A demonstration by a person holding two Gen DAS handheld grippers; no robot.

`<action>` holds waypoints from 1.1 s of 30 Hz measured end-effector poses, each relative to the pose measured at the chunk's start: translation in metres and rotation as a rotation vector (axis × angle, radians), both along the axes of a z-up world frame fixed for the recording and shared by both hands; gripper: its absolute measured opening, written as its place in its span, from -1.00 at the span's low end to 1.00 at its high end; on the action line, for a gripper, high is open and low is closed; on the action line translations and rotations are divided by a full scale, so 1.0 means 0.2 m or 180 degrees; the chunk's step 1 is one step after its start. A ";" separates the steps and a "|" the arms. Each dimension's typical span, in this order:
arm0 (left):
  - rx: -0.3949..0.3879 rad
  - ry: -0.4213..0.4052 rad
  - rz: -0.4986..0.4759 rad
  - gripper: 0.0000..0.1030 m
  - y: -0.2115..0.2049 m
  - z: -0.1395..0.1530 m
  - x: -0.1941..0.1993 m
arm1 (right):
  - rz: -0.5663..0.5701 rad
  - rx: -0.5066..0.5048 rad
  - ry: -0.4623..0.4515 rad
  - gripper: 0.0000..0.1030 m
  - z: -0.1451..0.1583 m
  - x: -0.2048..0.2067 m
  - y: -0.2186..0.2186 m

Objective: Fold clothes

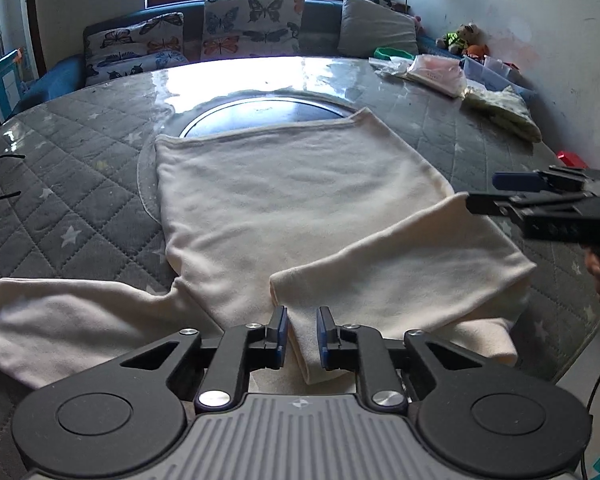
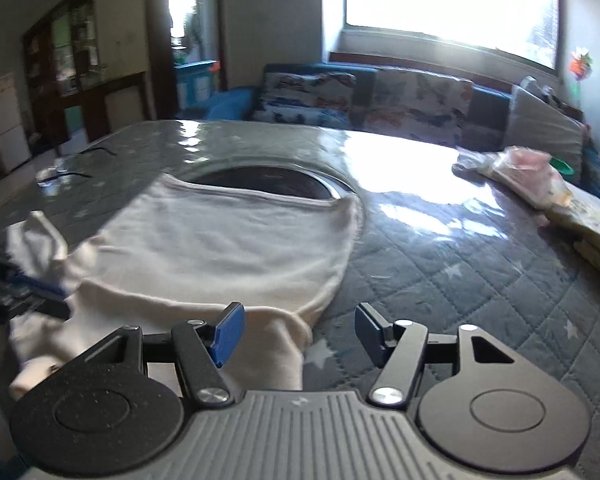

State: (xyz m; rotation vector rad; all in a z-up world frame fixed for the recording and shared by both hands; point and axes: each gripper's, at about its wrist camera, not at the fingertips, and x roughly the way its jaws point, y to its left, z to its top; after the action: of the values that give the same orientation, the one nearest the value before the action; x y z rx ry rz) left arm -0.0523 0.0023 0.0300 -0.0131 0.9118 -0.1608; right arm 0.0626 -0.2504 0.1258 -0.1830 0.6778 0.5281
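cream garment (image 1: 284, 208) | flat on quilted table | one sleeve folded in

No words, brand names or numbers can be read in either view. The only mark is a small round emblem, a circle split into quarters, stamped on the ribbed grey housing (image 1: 300, 432) of the left hand-held gripper; the right wrist view shows a similar tiny mark on its own ribbed grey housing (image 2: 300, 424), too small to make out.

Bright window (image 2: 452, 12) backlight, glare on glossy table cover (image 1: 260, 76), fisheye-bent edges, right view motion-blurred.
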 end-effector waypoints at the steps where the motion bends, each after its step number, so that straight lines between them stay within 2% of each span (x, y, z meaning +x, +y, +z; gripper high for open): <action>1: 0.0020 0.0015 -0.0004 -0.67 0.00 -0.01 0.00 | -0.0085 -0.0058 0.0034 0.19 -0.02 0.02 0.00; 7: 0.0013 0.0037 -0.0036 -0.62 0.01 -0.04 0.01 | -0.0247 -0.0301 0.0111 0.19 -0.08 0.04 -0.06; 12: 0.0003 -0.0064 -0.0076 -0.58 0.01 0.02 0.00 | -0.0346 -0.0151 0.0028 0.19 -0.02 0.04 -0.11; 18: -0.0070 -0.0187 -0.0139 -0.57 -0.04 0.06 0.05 | -0.0189 -0.0151 0.0072 0.19 -0.06 0.09 -0.04; 20: -0.0042 -0.0135 -0.0122 -0.57 -0.05 0.03 0.09 | -0.0222 -0.0209 0.0069 0.20 -0.09 0.09 0.00; 23: -0.0039 -0.0089 -0.0130 -0.57 -0.05 0.00 0.11 | -0.0219 -0.0170 0.0076 0.21 -0.06 0.07 -0.04; 26: -0.0044 -0.0073 -0.0152 -0.51 -0.05 -0.02 0.11 | -0.0014 -0.0226 0.0098 0.22 -0.01 0.01 -0.07; 33: -0.0068 -0.0107 -0.0162 -0.37 -0.05 -0.03 0.09 | 0.0208 -0.0603 0.0232 0.23 -0.08 -0.13 -0.10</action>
State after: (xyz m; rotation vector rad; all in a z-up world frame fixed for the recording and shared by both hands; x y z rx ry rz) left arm -0.0352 -0.0081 0.0234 -0.0071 0.8773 -0.2175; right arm 0.0360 -0.2700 0.1105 -0.3660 0.7955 0.5349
